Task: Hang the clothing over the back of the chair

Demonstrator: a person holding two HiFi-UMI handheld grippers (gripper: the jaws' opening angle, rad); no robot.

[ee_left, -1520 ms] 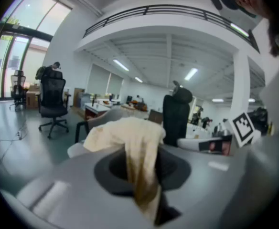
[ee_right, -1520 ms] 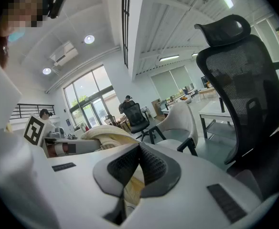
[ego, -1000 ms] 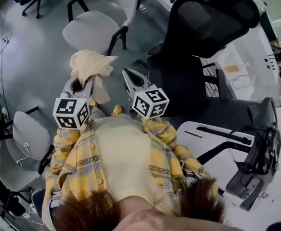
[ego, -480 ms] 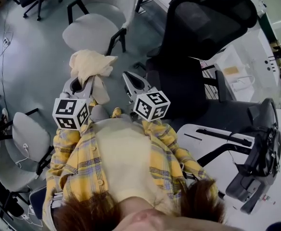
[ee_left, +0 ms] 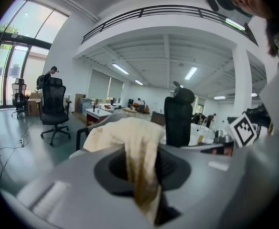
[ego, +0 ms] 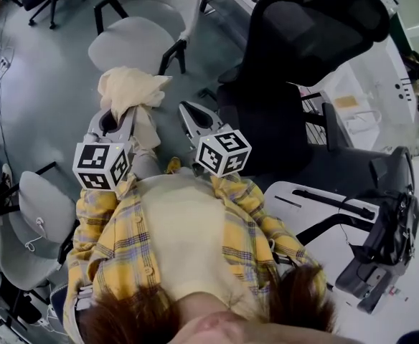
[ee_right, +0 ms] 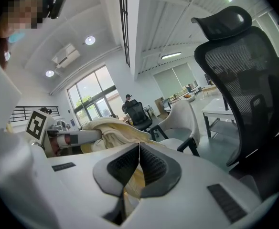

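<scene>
A cream cloth (ego: 129,90) is bunched at the tips of my left gripper (ego: 123,113), which is shut on it. One fold droops below the jaws. In the left gripper view the cloth (ee_left: 130,140) rises from the pinch of my left gripper (ee_left: 142,173). To its right my right gripper (ego: 185,109) has its jaws closed tip to tip with nothing in them, apart from the cloth. The right gripper (ee_right: 139,147) points past the cloth (ee_right: 113,128). The black mesh chair (ego: 306,31) with a headrest stands to the right; its back (ee_right: 235,66) is bare.
A grey armchair (ego: 134,34) stands beyond the grippers and shows as a pale chair (ee_right: 189,123) in the right gripper view. Another grey chair (ego: 37,213) is at lower left. A white desk (ego: 339,206) with dark equipment lies to the right. Cables trail on the floor at left.
My left gripper has shifted slightly to the left and farther away with the cloth still in its jaws. The right gripper has stayed where it was.
</scene>
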